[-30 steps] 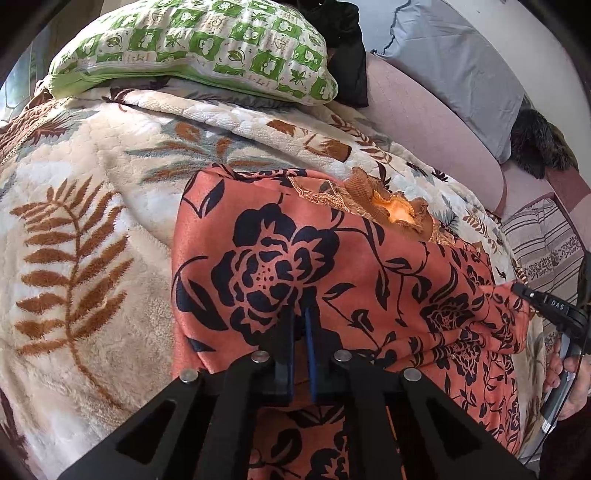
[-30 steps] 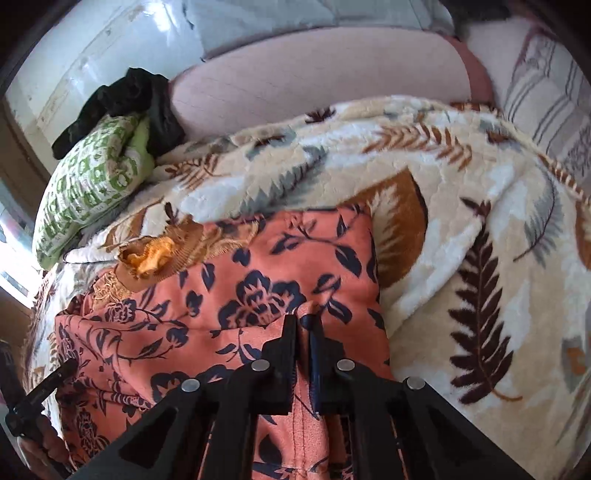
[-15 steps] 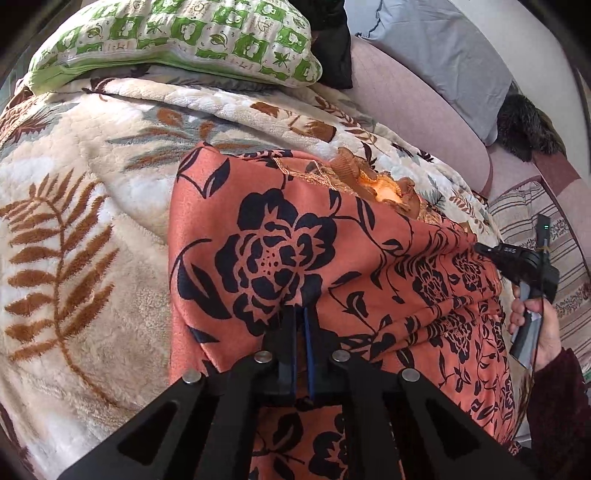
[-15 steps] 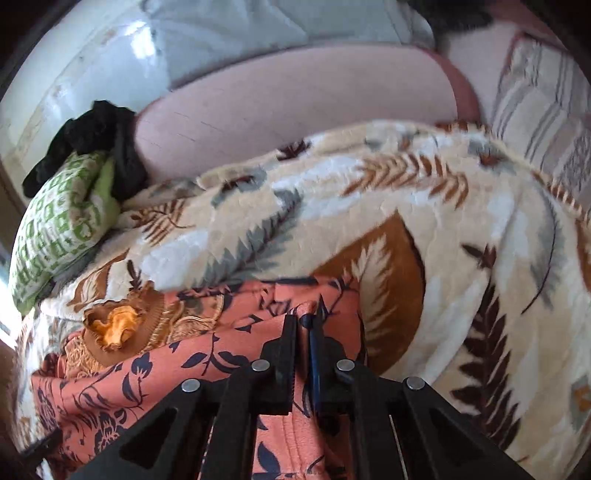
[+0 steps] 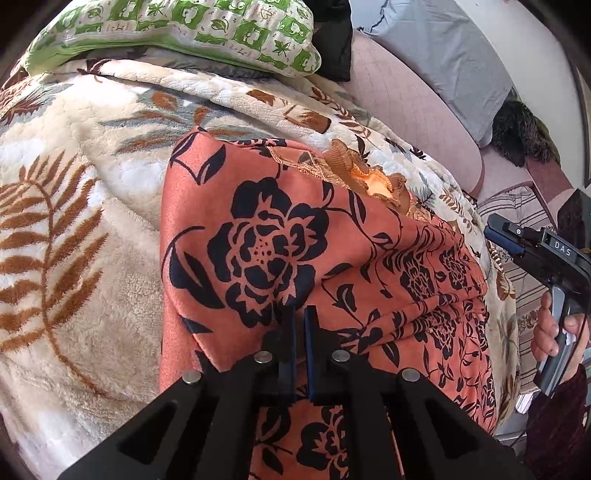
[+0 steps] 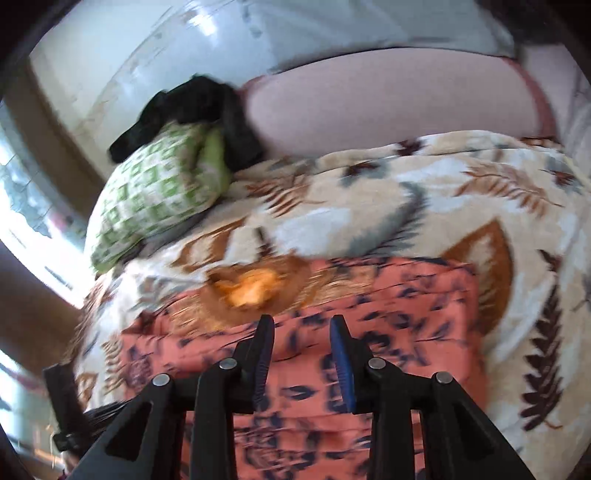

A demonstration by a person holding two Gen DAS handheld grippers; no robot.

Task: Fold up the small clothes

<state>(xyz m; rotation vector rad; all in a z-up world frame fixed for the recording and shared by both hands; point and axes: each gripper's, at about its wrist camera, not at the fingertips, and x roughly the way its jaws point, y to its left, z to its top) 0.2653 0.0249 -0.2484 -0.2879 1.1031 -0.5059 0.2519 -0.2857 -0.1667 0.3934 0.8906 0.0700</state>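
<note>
From my left wrist camera, the left gripper (image 5: 299, 332) sits at the bottom centre of the frame with its jaws nearly together, pinching a fold of the orange floral garment (image 5: 303, 236), which fills the middle of the frame and lies spread over the leaf-patterned blanket (image 5: 74, 221) on the bed. A ruffled orange collar (image 5: 373, 177) shows at the garment's upper edge. At the right edge of this view I see the right gripper (image 5: 506, 234), its handle held by a hand (image 5: 554, 332), clear of the cloth. My right wrist view is motion-blurred: its jaws stand apart above the garment (image 6: 369, 332), gripping nothing. A green checked pillow (image 5: 184, 29) rests at the upper left, against a dark garment (image 6: 192, 107)
</note>
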